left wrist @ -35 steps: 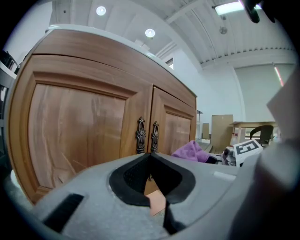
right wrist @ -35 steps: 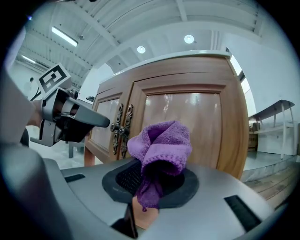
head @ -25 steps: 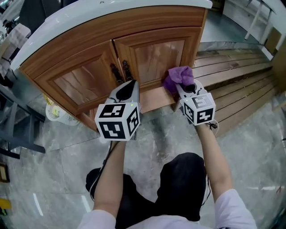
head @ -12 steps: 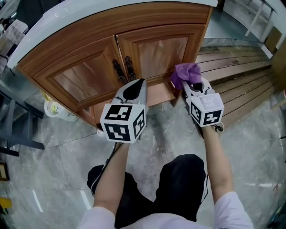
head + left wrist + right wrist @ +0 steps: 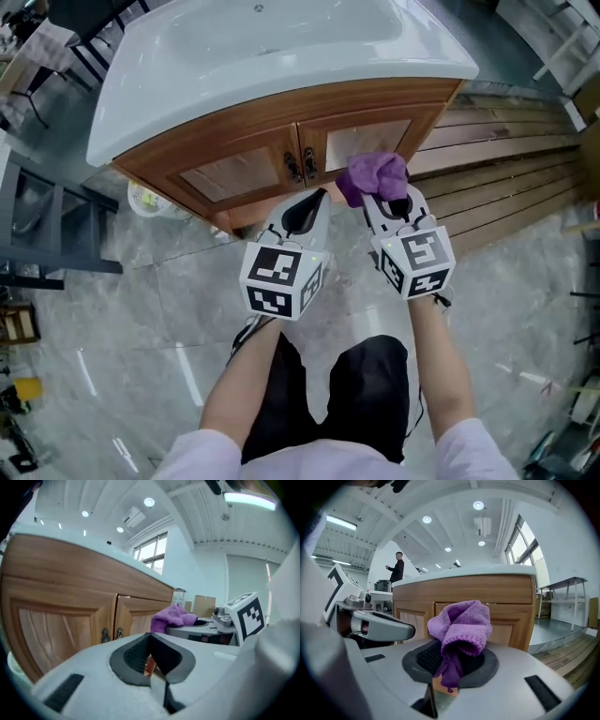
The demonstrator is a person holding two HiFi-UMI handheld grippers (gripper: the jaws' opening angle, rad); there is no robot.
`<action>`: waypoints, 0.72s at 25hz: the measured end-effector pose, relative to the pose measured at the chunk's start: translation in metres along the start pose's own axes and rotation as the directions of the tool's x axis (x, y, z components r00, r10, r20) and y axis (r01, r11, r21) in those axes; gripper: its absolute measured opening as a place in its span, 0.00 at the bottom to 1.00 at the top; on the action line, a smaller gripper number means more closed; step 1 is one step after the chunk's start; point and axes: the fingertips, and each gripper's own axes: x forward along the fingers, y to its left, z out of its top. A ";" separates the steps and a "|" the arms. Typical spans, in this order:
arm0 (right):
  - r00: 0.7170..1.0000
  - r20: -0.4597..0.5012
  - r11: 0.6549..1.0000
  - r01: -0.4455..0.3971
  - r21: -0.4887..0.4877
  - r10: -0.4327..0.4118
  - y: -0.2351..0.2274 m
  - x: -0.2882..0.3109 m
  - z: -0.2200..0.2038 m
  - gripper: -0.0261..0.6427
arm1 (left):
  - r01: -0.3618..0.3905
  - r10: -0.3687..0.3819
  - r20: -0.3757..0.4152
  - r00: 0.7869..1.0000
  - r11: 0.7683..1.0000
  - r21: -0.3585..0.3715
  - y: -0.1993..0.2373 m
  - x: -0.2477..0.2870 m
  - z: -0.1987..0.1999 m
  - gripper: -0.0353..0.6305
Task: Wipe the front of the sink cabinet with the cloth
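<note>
Backed off the brown wooden sink cabinet (image 5: 225,150), our right gripper (image 5: 385,193) pinches the crumpled purple cloth (image 5: 373,173); our left gripper (image 5: 313,201) is closed, empty.

hall | freestanding sink cabinet (image 5: 246,157) | marble floor (image 5: 141,309) | high ceiling (image 5: 445,529)

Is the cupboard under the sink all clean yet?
Not that I can tell. The purple cloth is pinched in the right gripper, close to the cabinet's right door. The left gripper is shut, empty. No wiped patch shows, so wiping looks left to do.
</note>
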 end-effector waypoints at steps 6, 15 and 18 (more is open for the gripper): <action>0.995 -0.046 0.995 -0.086 0.051 0.088 0.047 -0.062 0.112 0.15 | -0.022 0.021 -0.027 0.999 0.999 -0.038 -0.048 -0.077 0.103 0.06; 0.979 -0.046 0.976 -0.194 0.099 0.199 0.098 -0.169 0.256 0.15 | -0.142 0.139 -0.040 0.990 0.986 -0.085 -0.115 -0.188 0.228 0.06; 0.973 -0.029 0.970 -0.226 0.089 0.230 0.107 -0.203 0.281 0.15 | -0.171 0.170 -0.019 0.985 0.983 -0.073 -0.136 -0.215 0.248 0.06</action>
